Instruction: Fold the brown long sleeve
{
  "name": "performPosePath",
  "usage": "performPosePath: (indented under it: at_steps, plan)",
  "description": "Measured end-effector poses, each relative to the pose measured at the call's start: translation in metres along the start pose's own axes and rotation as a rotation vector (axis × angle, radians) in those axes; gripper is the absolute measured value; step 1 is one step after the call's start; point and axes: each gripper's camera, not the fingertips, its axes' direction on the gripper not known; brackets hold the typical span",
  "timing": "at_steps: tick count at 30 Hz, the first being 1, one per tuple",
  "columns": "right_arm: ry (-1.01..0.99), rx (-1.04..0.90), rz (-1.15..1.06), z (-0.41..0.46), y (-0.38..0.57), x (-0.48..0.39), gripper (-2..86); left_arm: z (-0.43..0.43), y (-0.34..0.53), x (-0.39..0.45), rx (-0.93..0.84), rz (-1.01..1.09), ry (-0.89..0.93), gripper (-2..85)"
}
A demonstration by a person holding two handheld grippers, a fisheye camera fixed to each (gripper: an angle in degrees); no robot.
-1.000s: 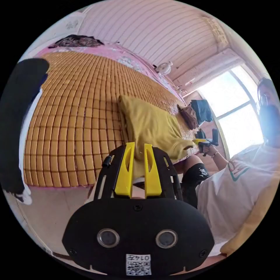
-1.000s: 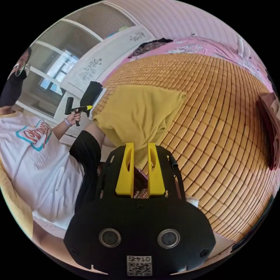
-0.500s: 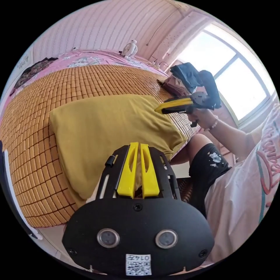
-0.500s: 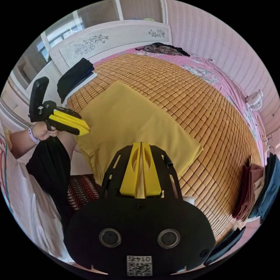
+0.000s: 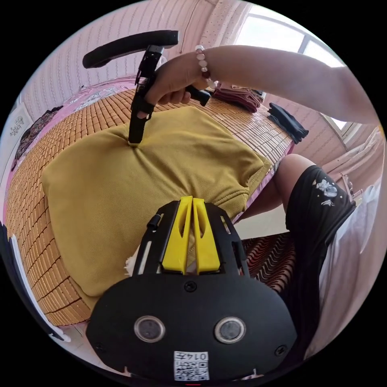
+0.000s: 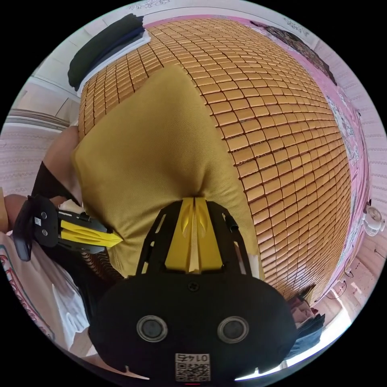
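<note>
— On the bamboo mat: surroundings?
— Dark folded clothes at one corner.
— Brown long sleeve?
— Folded on the mat's near edge; right gripper pinching its middle, left gripper clenched, contact unclear.

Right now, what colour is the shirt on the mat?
Mustard yellow, plain; the shirt shows best in the right gripper view.

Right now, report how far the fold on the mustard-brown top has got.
Done: the garment lies doubled into a compact rectangle on the bamboo mat. In hand: the right gripper presses its middle, and the left gripper is closed at the near edge. Left: probably a final fold.
</note>
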Motion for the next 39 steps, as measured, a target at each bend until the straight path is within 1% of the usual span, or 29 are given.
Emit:
performPosePath:
  at_steps: [2, 3, 5, 6, 7, 8, 11, 12, 16, 18, 20, 21, 22, 23, 24, 25, 26, 28, 30, 32, 34, 36, 38, 39]
  plan:
    - [-0.022, -0.068, -0.124, -0.011, -0.006, 0.006, -0.6, 0.003, 0.003, 0.004, 0.005, -0.008, 0.000, -1.0]
    - [-0.026, -0.080, -0.129, -0.014, -0.008, 0.009, -0.6, 0.004, 0.006, 0.007, 0.013, -0.010, 0.001, -1.0]
    - [0.044, -0.082, -0.117, -0.022, -0.015, 0.021, -0.5, 0.007, 0.010, 0.010, 0.023, -0.015, 0.004, -1.0]
    - [0.046, -0.098, -0.118, -0.018, -0.017, 0.023, -0.6, 0.009, 0.011, 0.012, 0.023, -0.020, 0.011, -1.0]
    - [0.036, -0.128, -0.099, -0.002, -0.022, 0.026, -0.6, 0.010, 0.012, 0.013, 0.021, -0.021, 0.014, -1.0]
    - [0.027, -0.112, -0.042, 0.008, -0.023, 0.032, -0.7, 0.012, 0.013, 0.015, 0.017, -0.018, 0.014, -1.0]
    - [-0.046, -0.113, 0.058, 0.013, -0.014, 0.048, -0.9, 0.018, 0.014, 0.023, 0.007, 0.008, -0.005, -1.0]
    - [-0.045, -0.103, 0.062, 0.014, -0.010, 0.049, -0.9, 0.020, 0.016, 0.025, 0.007, 0.007, -0.008, -1.0]
    - [-0.028, 0.004, 0.154, 0.019, 0.029, 0.053, -0.9, 0.024, 0.017, 0.032, -0.006, 0.003, -0.010, -1.0]
    - [-0.074, 0.118, 0.217, 0.020, 0.058, 0.061, -0.9, 0.017, 0.014, 0.042, -0.026, 0.050, -0.036, -1.0]
    - [-0.212, 0.411, 0.321, 0.016, 0.129, 0.072, -0.6, 0.003, 0.013, 0.057, 0.002, 0.139, -0.047, -1.0]
    - [-0.245, 0.473, 0.348, 0.016, 0.151, 0.073, -0.5, -0.006, 0.016, 0.067, 0.032, 0.191, -0.037, -0.9]
    - [-0.267, 0.570, 0.403, 0.015, 0.194, 0.071, -0.1, -0.010, 0.017, 0.071, 0.043, 0.207, -0.028, -0.9]
    - [-0.248, 0.632, 0.460, 0.017, 0.239, 0.064, 0.4, -0.014, 0.021, 0.076, 0.053, 0.213, -0.006, -0.9]
    - [-0.233, 0.642, 0.488, 0.019, 0.261, 0.059, 1.1, -0.017, 0.025, 0.079, 0.071, 0.193, 0.017, -0.8]
    - [-0.213, 0.626, 0.554, 0.028, 0.301, 0.050, 2.4, -0.017, 0.027, 0.079, 0.084, 0.174, 0.031, -0.7]
    - [-0.216, 0.591, 0.616, 0.040, 0.339, 0.041, 4.8, -0.017, 0.031, 0.080, 0.107, 0.133, 0.068, -0.5]
    - [-0.242, 0.533, 0.701, 0.061, 0.391, 0.027, 6.8, -0.017, 0.033, 0.080, 0.137, 0.069, 0.119, 0.2]
    - [-0.271, 0.520, 0.796, 0.079, 0.434, 0.015, 9.8, -0.016, 0.032, 0.085, 0.177, 0.024, 0.143, 4.2]
    - [-0.323, 0.497, 0.935, 0.102, 0.472, 0.008, 13.4, -0.012, 0.030, 0.089, 0.166, -0.003, 0.158, 7.4]
    - [-0.373, 0.453, 0.943, 0.120, 0.486, 0.007, 12.6, -0.007, 0.025, 0.091, 0.117, -0.038, 0.192, 8.5]
    - [-0.373, 0.471, 0.963, 0.128, 0.502, 0.007, 10.9, -0.003, 0.020, 0.095, 0.108, -0.035, 0.220, 9.5]
    - [-0.400, 0.491, 1.005, 0.137, 0.526, 0.012, 7.2, -0.002, 0.016, 0.101, 0.124, -0.013, 0.189, 11.4]
    - [-0.444, 0.525, 0.986, 0.138, 0.533, 0.013, 5.8, -0.002, 0.012, 0.107, 0.142, 0.015, 0.159, 12.7]
